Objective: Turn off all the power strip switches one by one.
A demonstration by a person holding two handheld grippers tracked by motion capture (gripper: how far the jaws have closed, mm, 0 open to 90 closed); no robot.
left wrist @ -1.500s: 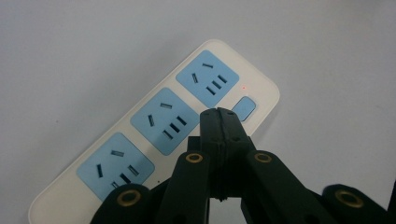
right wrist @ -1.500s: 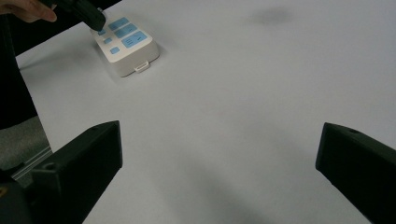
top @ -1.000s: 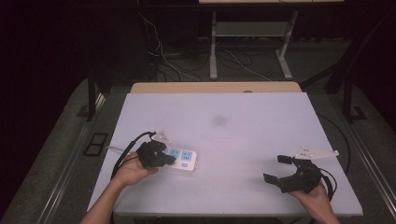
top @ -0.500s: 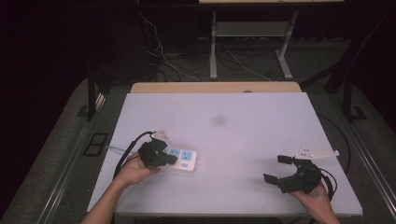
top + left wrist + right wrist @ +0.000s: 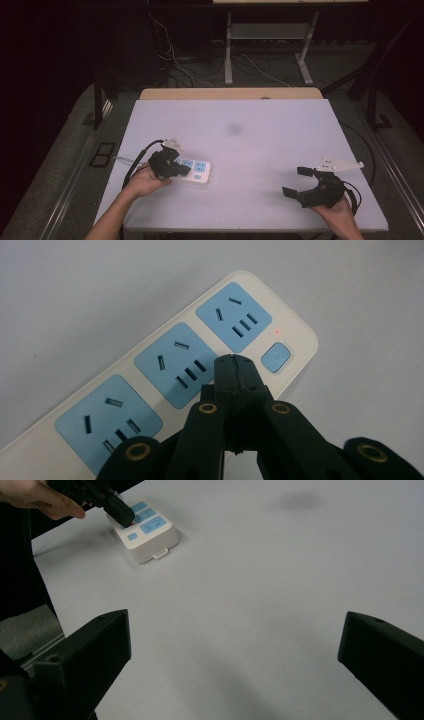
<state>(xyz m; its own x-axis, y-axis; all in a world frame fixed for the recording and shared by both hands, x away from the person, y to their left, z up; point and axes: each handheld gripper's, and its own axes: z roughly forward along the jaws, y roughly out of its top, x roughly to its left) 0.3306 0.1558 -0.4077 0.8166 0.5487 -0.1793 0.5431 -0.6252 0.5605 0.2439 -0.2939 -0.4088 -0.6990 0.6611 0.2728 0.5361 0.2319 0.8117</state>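
Note:
A white power strip (image 5: 199, 172) with three blue sockets lies flat on the left part of the white table (image 5: 260, 150). My left gripper (image 5: 184, 170) is shut with nothing between its jaws. In the left gripper view its tip (image 5: 235, 362) sits over the strip (image 5: 232, 310), between the middle socket and the blue button (image 5: 275, 357); I cannot tell whether it touches. A small red light (image 5: 277, 331) glows by the button. My right gripper (image 5: 296, 181) stands open and empty near the front right edge, its jaws wide apart (image 5: 240, 650) and aimed at the strip (image 5: 150, 535).
A faint dark smudge (image 5: 235, 129) marks the middle of the table. The strip's cord (image 5: 125, 160) runs off towards the left edge. A wooden strip (image 5: 230, 93) borders the far side, with cables and a metal frame (image 5: 270, 45) on the floor beyond.

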